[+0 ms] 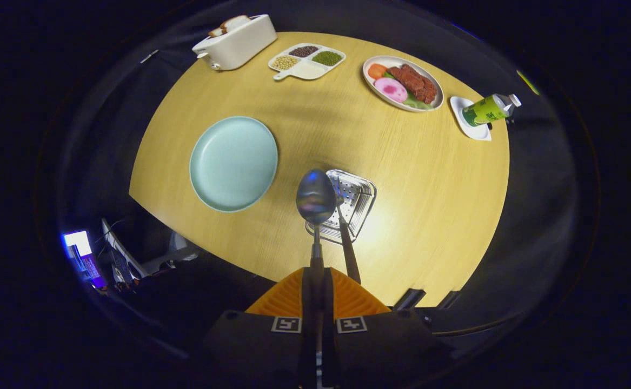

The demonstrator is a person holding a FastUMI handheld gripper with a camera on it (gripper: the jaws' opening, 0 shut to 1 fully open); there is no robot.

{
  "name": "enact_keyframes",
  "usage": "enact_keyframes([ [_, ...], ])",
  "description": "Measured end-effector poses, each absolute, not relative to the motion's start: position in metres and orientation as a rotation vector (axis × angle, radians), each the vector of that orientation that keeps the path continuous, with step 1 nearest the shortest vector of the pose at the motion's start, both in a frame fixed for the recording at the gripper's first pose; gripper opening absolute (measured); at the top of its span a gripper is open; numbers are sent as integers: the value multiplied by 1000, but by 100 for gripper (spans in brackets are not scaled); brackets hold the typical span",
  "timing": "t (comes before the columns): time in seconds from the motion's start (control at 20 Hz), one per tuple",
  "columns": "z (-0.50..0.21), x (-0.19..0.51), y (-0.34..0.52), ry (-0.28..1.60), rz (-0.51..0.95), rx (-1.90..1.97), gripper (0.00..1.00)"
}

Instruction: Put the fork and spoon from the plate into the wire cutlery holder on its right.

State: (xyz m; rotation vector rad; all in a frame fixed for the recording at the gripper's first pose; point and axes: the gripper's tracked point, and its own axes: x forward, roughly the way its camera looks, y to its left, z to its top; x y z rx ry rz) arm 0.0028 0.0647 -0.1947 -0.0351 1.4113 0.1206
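While the gripper (315, 281) hangs above the table (412, 178), its fingers are closed on the handle of the spoon (316, 197), bowl pointing away, at centre frame. Just right of the spoon's bowl and below it sits the wire cutlery holder (354, 201); a dark handle, prob. the fork (347, 248), already stands in it and leans back toward the fingers. The pale green plate (233, 163), left of centre, has no cutlery on it. Upper frame, well apart: white toaster w/ bread (235, 41), divided dish of grains (307, 61), plate of food (403, 82), green bottle (489, 109) on a small saucer. Risks, judged: spoon is over the holder's near-left rim, not its opening, so a release here could tip it onto the table; lowering could knock the fork handle, or the light holder could slide or topple.
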Motion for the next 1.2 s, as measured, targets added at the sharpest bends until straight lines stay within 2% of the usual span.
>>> enact_keyframes([
  [0.65, -244, 28, 50, 1718, 115, -204, 9],
  [1.05, -255, 45, 50, 1701, 131, -188, 19],
  [1.1, -256, 47, 51, 1678, 137, -182, 36],
  [1.2, -252, 48, 51, 1620, 148, -160, 85],
])
